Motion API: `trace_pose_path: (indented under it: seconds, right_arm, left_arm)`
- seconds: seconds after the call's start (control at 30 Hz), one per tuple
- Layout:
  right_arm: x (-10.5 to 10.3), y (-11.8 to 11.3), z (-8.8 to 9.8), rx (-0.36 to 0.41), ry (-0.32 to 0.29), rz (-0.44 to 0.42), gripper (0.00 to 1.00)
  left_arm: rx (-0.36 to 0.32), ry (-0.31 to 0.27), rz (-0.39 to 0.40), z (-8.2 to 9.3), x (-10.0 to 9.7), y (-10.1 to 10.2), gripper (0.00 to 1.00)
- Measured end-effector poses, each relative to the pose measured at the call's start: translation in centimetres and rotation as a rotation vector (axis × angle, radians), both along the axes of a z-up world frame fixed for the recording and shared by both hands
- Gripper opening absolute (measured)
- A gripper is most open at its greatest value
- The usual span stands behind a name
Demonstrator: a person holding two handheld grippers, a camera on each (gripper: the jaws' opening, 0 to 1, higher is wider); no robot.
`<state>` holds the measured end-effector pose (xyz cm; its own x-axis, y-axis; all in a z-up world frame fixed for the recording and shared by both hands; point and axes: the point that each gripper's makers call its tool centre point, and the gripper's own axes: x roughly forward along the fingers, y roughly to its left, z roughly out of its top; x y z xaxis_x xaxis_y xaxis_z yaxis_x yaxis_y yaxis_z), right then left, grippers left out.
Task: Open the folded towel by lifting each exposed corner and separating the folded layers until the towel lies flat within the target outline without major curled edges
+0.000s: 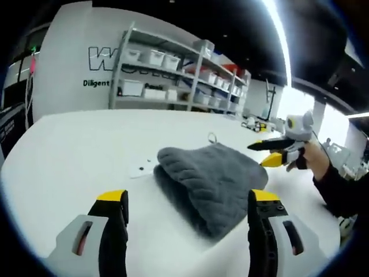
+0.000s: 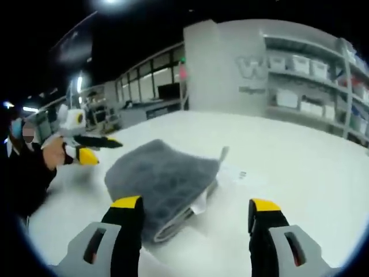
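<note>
**Towel folded on the bench, both hand-held grippers spread and hanging back**

Towel [image 1: 214, 183], grey and quilted, lies folded near the middle of the white bench [image 1: 75, 150], its layers stacked. In the right gripper view the open edges of the stack face the camera and a pale layer, perhaps a label or lining, peeks from between them. A small hanging loop [image 1: 213, 138] sticks out at the far edge. That side, with its exposed layer ends, is probably where a corner can be lifted first.

Left hand-held gripper [image 1: 189, 213] has its jaws wide apart, holding nothing, short of the towel's rounded fold. Right hand-held gripper [image 2: 196, 222] is likewise spread and empty, aimed at the layered edge, close to but not touching it. Judging from this, both are lined up from opposite sides so one can pin while the other peels; unfolding looks not yet begun.

A person's hand [image 1: 316, 157] grips the right tool in the left gripper view. Shelving [image 1: 173, 75] with white bins stands behind the bench against a lettered wall.

Hard to make out: any target outline on the bench, beyond a faint pale patch [image 1: 141, 169] beside the towel. How many folds the towel has, and where its corners sit, cannot be told.
</note>
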<state>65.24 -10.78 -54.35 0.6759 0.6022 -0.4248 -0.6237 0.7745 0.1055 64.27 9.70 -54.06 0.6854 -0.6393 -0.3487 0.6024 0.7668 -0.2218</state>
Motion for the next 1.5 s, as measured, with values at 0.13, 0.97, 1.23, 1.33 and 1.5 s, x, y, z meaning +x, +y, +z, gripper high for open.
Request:
trace_pose_path:
  seconds: [0.13,0.97,1.23,1.33,1.5]
  right_arm:
    - [-0.3,0.4,-0.2,0.022,0.027,0.007,0.69]
    - [-2.6,2.8,-2.5,0.105,0.201,0.097,0.47]
    - [-2.8,2.7,-2.4,0.123,0.216,0.103,0.47]
    - [-3.1,2.7,-2.7,0.113,0.237,0.117,0.49]
    - [-3.1,3.0,-3.0,0.1,0.227,0.124,0.58]
  left_arm:
    - [-0.012,0.03,-0.007,-0.5,-0.2,-0.5,0.81]
    - [-0.019,0.103,-0.113,-2.0,-1.5,-2.7,0.53]
    - [-0.016,0.126,-0.145,-2.7,-2.7,-3.8,0.47]
    - [-0.021,0.129,-0.145,-2.7,-2.7,-3.9,0.44]
    - [-0.038,0.138,-0.139,-2.8,-2.6,-4.1,0.4]
